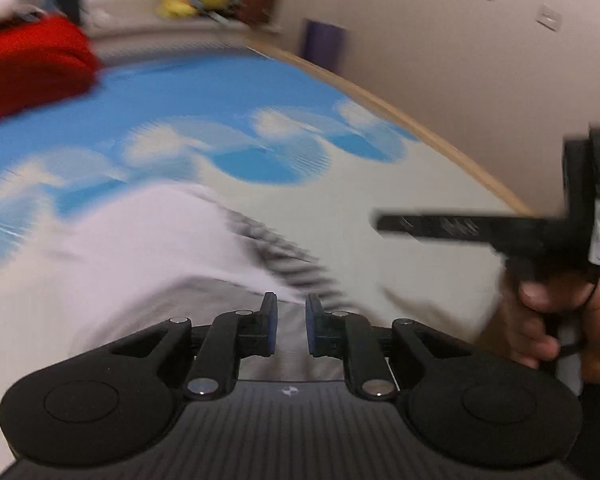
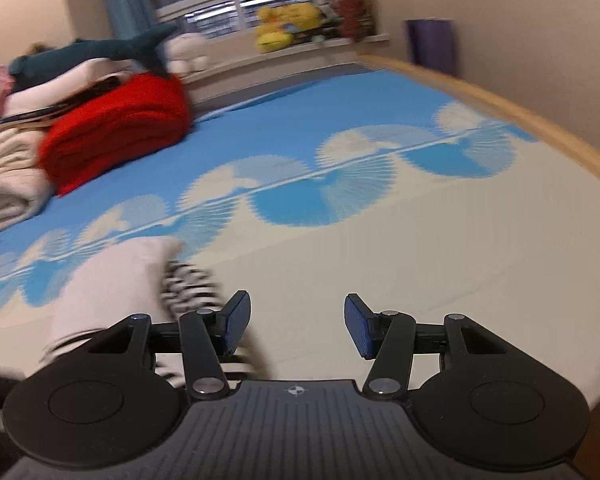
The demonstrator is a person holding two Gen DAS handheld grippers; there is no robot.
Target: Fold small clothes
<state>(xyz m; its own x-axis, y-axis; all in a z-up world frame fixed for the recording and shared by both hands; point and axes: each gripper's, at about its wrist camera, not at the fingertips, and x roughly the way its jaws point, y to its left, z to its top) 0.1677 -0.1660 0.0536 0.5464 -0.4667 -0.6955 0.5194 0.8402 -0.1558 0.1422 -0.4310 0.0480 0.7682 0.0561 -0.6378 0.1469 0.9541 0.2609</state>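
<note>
A small pale garment (image 1: 140,256) with a black-and-white striped edge (image 1: 284,256) lies on the blue and cream bed sheet (image 1: 260,92). My left gripper (image 1: 291,320) hovers low over its near grey part; the blue pads stand a narrow gap apart and do not press the cloth. In the right wrist view the same garment (image 2: 112,280) lies at the lower left, its striped part (image 2: 188,284) beside my left finger. My right gripper (image 2: 296,328) is open over bare cream sheet with nothing between its fingers. A hand (image 1: 556,320) holds it at the right edge of the left wrist view.
A folded red blanket (image 2: 116,128) and a pile of cream bedding (image 2: 4,168) with a dark plush shark (image 2: 100,50) sit at the bed's far left. The wooden bed edge (image 2: 520,120) runs along the right by the wall. Plush toys (image 2: 284,24) line the windowsill.
</note>
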